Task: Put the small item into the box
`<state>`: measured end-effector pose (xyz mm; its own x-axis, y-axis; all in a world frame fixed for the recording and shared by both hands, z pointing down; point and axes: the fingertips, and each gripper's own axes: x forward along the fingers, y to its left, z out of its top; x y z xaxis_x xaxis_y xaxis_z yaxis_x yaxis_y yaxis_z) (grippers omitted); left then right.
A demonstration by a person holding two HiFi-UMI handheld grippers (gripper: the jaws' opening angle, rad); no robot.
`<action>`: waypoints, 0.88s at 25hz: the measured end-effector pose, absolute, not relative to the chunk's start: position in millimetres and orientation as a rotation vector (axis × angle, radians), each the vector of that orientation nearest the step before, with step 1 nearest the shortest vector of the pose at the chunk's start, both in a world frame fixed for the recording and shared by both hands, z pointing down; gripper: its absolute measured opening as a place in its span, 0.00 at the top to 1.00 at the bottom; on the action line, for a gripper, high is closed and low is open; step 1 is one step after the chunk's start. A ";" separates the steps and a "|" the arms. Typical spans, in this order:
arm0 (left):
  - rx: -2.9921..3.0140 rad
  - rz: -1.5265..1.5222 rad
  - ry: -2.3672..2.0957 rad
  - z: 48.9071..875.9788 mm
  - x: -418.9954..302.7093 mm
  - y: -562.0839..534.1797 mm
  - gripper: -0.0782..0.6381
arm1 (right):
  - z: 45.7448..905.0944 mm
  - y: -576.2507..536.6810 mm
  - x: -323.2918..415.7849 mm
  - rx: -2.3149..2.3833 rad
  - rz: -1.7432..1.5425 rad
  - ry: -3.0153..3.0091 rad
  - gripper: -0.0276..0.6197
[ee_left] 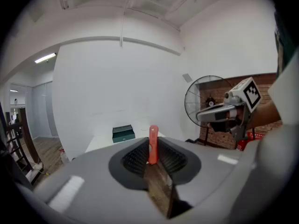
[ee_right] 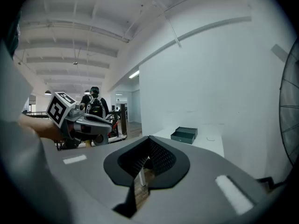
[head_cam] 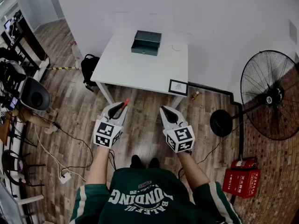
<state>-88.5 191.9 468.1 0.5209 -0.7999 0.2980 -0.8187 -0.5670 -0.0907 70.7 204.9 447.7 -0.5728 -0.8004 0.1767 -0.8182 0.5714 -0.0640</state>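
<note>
A dark green box (head_cam: 146, 42) stands open at the far side of the white table (head_cam: 140, 69), well ahead of both grippers. My left gripper (head_cam: 121, 107) hangs over the wooden floor short of the table, shut on a small orange-red stick (head_cam: 125, 101) that pokes out past its tips. The left gripper view shows the stick (ee_left: 153, 143) upright between the jaws of the left gripper (ee_left: 153, 157), with the box (ee_left: 123, 133) far behind. My right gripper (head_cam: 163, 111) is level with the left one, shut with nothing in it. From the right gripper (ee_right: 148, 160) the box (ee_right: 184, 135) also looks distant.
A small framed picture (head_cam: 178, 87) leans at the table's near right corner. A large black standing fan (head_cam: 270, 97) is at the right, with a red fire extinguisher crate (head_cam: 242, 180) below it. A black bag (head_cam: 88, 66) sits by the table's left side; cables (head_cam: 60, 171) cross the floor.
</note>
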 end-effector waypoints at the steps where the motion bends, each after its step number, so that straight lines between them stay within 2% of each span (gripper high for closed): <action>1: 2.688 0.479 -1.432 468.9 -89.6 191.0 0.74 | 446.3 203.9 70.2 1.388 0.207 -2.679 0.96; 22: 2.708 0.474 -1.393 479.7 -125.5 160.3 0.74 | 458.3 173.2 37.1 1.430 0.297 -2.696 0.95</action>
<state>-125.5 160.3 479.7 0.5445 -0.7845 0.2968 -0.8028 -0.5900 -0.0867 37.1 173.2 458.3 -0.5628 -0.8116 0.1569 -0.8263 0.5468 -0.1350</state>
